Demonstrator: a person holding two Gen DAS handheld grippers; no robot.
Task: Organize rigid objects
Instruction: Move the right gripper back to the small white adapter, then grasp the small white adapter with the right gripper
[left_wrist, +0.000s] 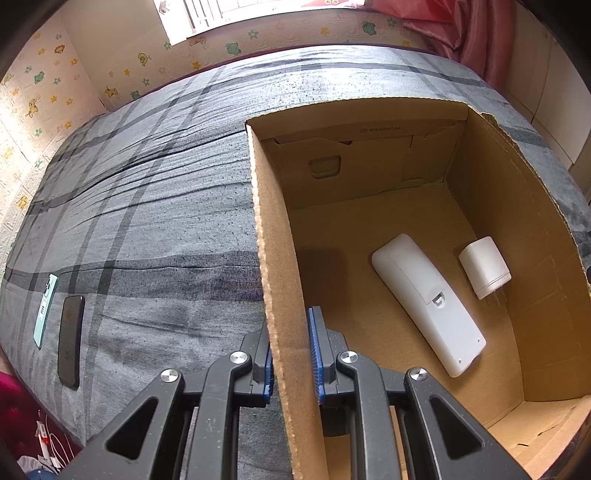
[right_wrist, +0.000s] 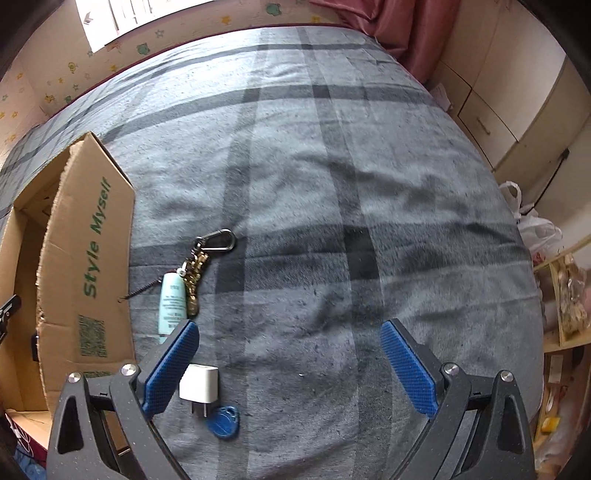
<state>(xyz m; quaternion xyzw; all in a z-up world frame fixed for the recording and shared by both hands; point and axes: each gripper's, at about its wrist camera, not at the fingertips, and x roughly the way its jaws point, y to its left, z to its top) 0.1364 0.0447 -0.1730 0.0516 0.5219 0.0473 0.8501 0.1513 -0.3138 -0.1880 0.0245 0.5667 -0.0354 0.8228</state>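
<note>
Left gripper: we see our left gripper (left_wrist: 291, 354) clamped on the near left wall of the cardboard box (left_wrist: 275, 258), one blue pad outside the wall and one inside, both pressed to the cardboard.
Right gripper: our right gripper (right_wrist: 290, 349) hangs over the bed with its jaws spread wide and nothing between the pads.
Box: we find it sitting open on the grey plaid bedspread (left_wrist: 159, 206); in the right wrist view its outer side bears green lettering and a printed code patch.
Inside the box: we see a white remote control (left_wrist: 428, 302) lying face down on the floor, and a white charger plug (left_wrist: 484, 266) just beside it, near the right wall.
On the bed, right of the box: a second white plug (right_wrist: 199, 386) lies just beside our right gripper's left finger, with a blue key fob (right_wrist: 223, 421) touching or nearly touching it. Farther off we see a mint green tube (right_wrist: 171, 302) and a keychain with a carabiner (right_wrist: 201, 264) alongside it.
On the bed, left of the box: we see a dark phone (left_wrist: 70, 339) and a mint green phone (left_wrist: 45, 310) lying side by side, well apart from the box.
</note>
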